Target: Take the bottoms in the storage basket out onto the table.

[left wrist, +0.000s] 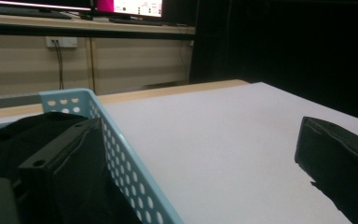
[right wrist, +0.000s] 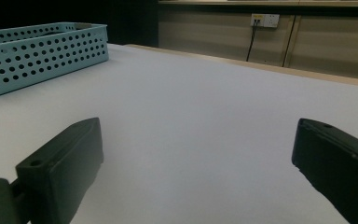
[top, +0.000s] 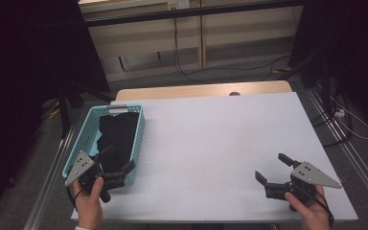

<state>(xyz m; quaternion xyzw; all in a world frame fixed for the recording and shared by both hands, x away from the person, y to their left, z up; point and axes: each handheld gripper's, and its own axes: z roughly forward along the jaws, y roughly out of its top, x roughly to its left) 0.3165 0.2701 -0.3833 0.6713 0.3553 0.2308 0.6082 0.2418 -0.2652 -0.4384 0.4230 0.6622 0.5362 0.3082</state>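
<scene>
Your fingers stand spread wide on both grippers, nothing between them: the left gripper (top: 117, 165) hangs at the near end of the blue basket (top: 89, 125), the right gripper (top: 273, 168) over the bare white surface (top: 220, 139). The black cloth (top: 117, 136) lies crumpled inside the basket, one left finger (left wrist: 70, 172) just over it. It looks soft, light and limp, so pinch a raised fold near its top, not a flat patch, or it may slip out or drag on the rim.

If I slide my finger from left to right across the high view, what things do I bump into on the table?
Left gripper → blue basket with black cloth inside → bare white table → right gripper.
</scene>
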